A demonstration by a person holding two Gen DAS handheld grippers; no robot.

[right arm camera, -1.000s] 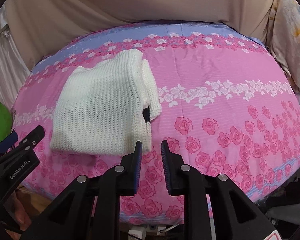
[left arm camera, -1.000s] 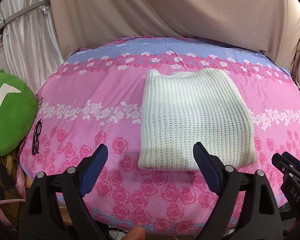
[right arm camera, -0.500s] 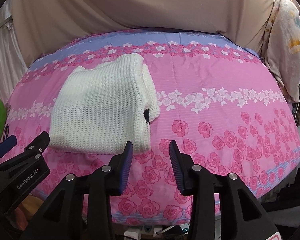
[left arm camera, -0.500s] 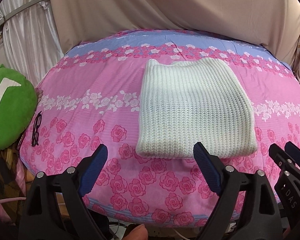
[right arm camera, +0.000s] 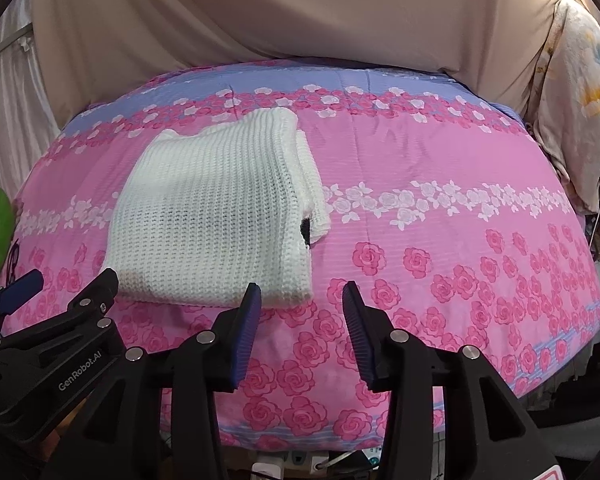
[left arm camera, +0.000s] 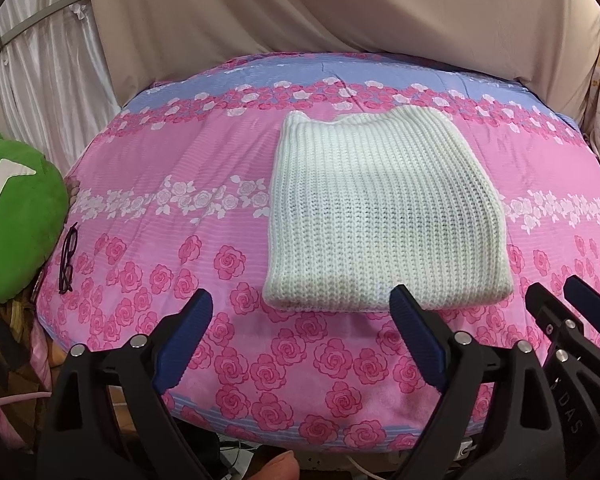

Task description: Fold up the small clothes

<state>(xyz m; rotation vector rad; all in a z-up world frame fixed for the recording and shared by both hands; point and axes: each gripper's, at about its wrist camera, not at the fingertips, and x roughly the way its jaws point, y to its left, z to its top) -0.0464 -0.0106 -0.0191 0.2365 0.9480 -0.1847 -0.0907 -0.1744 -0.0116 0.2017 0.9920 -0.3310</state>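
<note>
A white knitted sweater lies folded into a flat rectangle on the pink rose-patterned bed cover. It also shows in the right wrist view, with a sleeve edge sticking out along its right side. My left gripper is open and empty, held back over the bed's near edge, just short of the sweater's near hem. My right gripper is open and empty, near the sweater's near right corner. Each gripper shows at the edge of the other's view.
A green plush cushion lies at the bed's left edge, with dark-framed glasses beside it. Beige drapes hang behind the bed. Patterned cloth hangs at the right. Cables and a power strip lie below the near edge.
The right gripper's jaws have opened from nearly shut to wide apart. Both grippers have drawn back from the sweater toward the bed's near edge. The sweater has not moved.
</note>
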